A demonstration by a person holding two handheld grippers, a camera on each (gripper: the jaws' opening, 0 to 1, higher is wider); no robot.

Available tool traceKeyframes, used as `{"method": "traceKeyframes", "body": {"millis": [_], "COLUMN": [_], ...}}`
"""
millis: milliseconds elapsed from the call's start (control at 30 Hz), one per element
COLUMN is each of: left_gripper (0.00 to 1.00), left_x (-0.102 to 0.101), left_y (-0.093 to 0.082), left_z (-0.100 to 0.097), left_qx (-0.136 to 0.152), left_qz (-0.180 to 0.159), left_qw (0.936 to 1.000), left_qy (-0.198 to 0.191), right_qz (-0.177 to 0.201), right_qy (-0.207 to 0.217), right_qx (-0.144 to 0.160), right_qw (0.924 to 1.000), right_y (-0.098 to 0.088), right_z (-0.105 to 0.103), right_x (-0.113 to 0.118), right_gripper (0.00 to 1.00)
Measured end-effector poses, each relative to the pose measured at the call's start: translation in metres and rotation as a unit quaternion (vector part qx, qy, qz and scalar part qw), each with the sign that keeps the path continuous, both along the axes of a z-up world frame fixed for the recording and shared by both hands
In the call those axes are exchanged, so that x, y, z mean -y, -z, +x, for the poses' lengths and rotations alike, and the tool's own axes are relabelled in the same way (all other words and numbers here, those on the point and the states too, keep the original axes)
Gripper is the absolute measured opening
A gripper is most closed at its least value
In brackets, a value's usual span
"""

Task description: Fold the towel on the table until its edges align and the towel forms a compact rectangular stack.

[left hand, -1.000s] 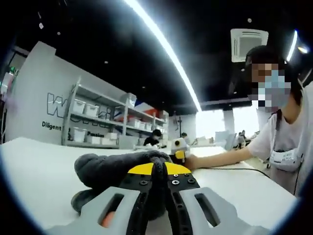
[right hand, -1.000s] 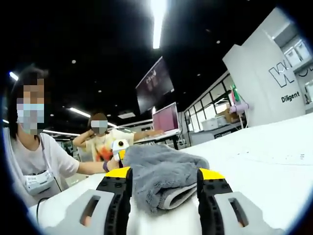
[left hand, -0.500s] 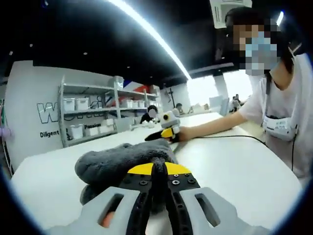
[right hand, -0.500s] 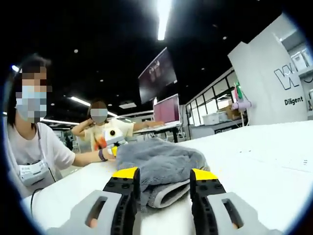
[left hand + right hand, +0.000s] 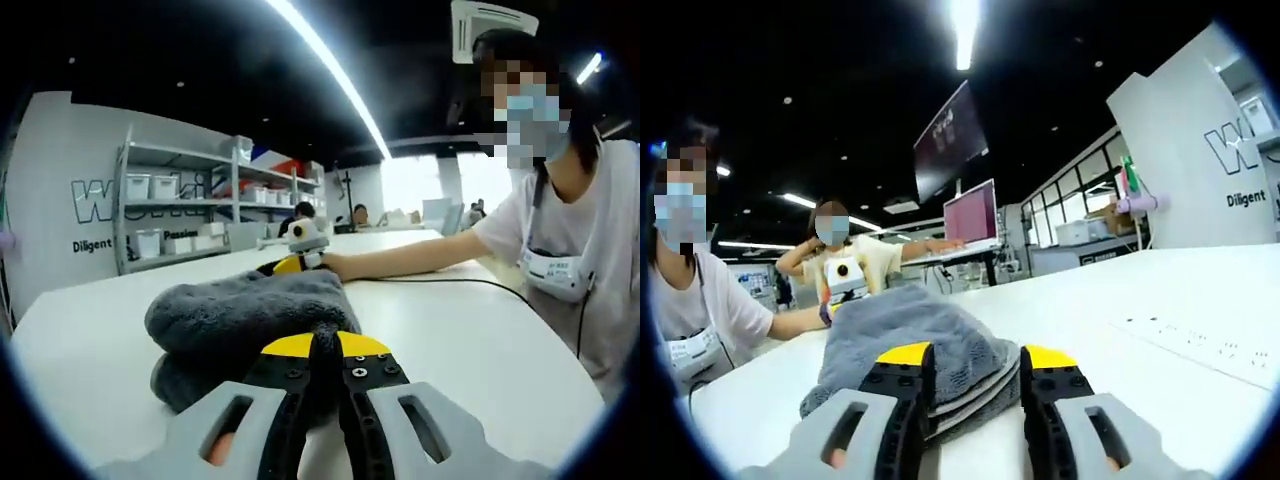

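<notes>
Left claw (image 5: 323, 345) clenched on towel (image 5: 245, 320) fold; right claw (image 5: 965, 358) parted around its edge. Risk: uneven pull skews layers on bench (image 5: 470, 340), misaligning 2 edges.

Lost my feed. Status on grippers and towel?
Left gripper shut on towel. Right gripper open, straddling its edge. Towel bunched on table, unfinished. Nothing in the way.

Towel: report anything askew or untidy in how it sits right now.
The grey towel is a rounded, lumpy bundle on the white table, not a flat stack. In the right gripper view its layered edges splay unevenly. The left gripper is shut on its near fold; the right gripper straddles it, open.
</notes>
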State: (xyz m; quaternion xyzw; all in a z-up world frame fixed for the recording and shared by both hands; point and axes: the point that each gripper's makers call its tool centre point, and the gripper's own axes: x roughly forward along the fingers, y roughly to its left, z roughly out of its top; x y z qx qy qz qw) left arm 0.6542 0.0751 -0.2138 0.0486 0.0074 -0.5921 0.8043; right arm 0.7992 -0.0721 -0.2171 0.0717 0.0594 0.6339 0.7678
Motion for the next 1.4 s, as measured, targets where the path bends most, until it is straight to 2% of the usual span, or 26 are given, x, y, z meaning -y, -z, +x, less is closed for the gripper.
{"method": "traceKeyframes", "body": {"millis": [100, 200, 367, 433, 533, 600, 700, 767, 833, 900, 1000, 1067, 1133, 1167, 1233, 1267, 1300, 1333, 1400], "left_gripper": [0.06, 0.06, 0.04, 0.04, 0.04, 0.04, 0.04, 0.04, 0.05, 0.08, 0.18, 0.24, 0.25, 0.26, 0.29, 0.29, 0.3, 0.31, 0.33], "left_x": [-0.004, -0.005, -0.008, -0.011, -0.018, -0.014, -0.016, -0.018, -0.018, -0.022, -0.027, -0.031, -0.037, -0.041, -0.048, -0.051, -0.056, -0.061, -0.062], "left_y": [-0.001, -0.001, -0.004, -0.004, 0.011, 0.022, 0.024, 0.025, 0.021, 0.017, 0.003, -0.012, -0.025, -0.028, -0.032, -0.031, -0.028, -0.021, -0.015], "left_z": [0.002, 0.001, -0.003, -0.001, 0.006, 0.0, 0.002, 0.003, 0.001, 0.005, 0.008, 0.008, 0.011, 0.016, 0.028, 0.034, 0.046, 0.059, 0.077], "left_qx": [-0.005, -0.001, 0.008, 0.012, -0.014, -0.036, -0.043, -0.047, -0.048, -0.049, -0.05, -0.048, -0.047, -0.043, -0.04, -0.046, -0.059, -0.073, -0.079], "left_qz": [0.002, 0.009, 0.018, 0.023, 0.057, 0.069, 0.075, 0.078, 0.066, 0.051, 0.011, -0.025, -0.059, -0.067, -0.084, -0.091, -0.094, -0.08, -0.062], "left_qw": [1.0, 1.0, 0.9998, 0.9996, 0.9978, 0.9968, 0.9961, 0.9955, 0.9965, 0.9972, 0.9982, 0.9981, 0.9963, 0.9954, 0.9923, 0.9906, 0.988, 0.9856, 0.9831], "left_qy": [-0.001, -0.002, 0.001, -0.007, -0.03, -0.013, -0.019, -0.026, -0.019, -0.025, -0.033, -0.03, -0.041, -0.055, -0.082, -0.091, -0.108, -0.13, -0.153], "right_qz": [-0.003, 0.013, 0.031, 0.02, -0.019, -0.057, -0.054, -0.07, -0.075, -0.045, 0.035, 0.067, 0.062, 0.045, 0.025, 0.025, 0.02, 0.016, -0.006], "right_qy": [-0.008, -0.008, 0.034, 0.056, 0.074, 0.08, 0.094, 0.095, 0.087, 0.077, 0.083, 0.077, 0.07, 0.065, 0.053, 0.05, 0.042, 0.04, 0.055], "right_qx": [0.0, -0.004, -0.002, -0.001, 0.01, 0.021, 0.017, 0.015, 0.027, 0.036, 0.027, 0.015, 0.021, 0.025, 0.035, 0.033, 0.032, 0.03, 0.03], "right_qw": [1.0, 0.9999, 0.999, 0.9982, 0.997, 0.9949, 0.994, 0.993, 0.993, 0.9954, 0.9955, 0.9946, 0.9954, 0.9966, 0.9977, 0.9979, 0.9984, 0.9986, 0.998], "right_y": [0.001, -0.003, -0.008, -0.005, 0.007, 0.018, 0.017, 0.023, 0.023, 0.012, -0.014, -0.023, -0.021, -0.016, -0.009, -0.01, -0.008, -0.007, -0.001], "right_z": [0.004, -0.002, 0.013, 0.02, 0.023, 0.028, 0.036, 0.04, 0.036, 0.032, 0.027, 0.017, -0.003, -0.015, -0.047, -0.05, -0.064, -0.071, -0.082], "right_x": [-0.001, 0.001, 0.011, 0.015, 0.013, 0.01, 0.014, 0.014, 0.011, 0.013, 0.029, 0.04, 0.043, 0.043, 0.036, 0.036, 0.036, 0.037, 0.043], "right_gripper": [0.09, 0.04, 0.02, 0.02, 0.01, 0.01, 0.01, 0.01, 0.02, 0.07, 0.24, 0.29, 0.29, 0.29, 0.3, 0.3, 0.31, 0.31, 0.32]}}
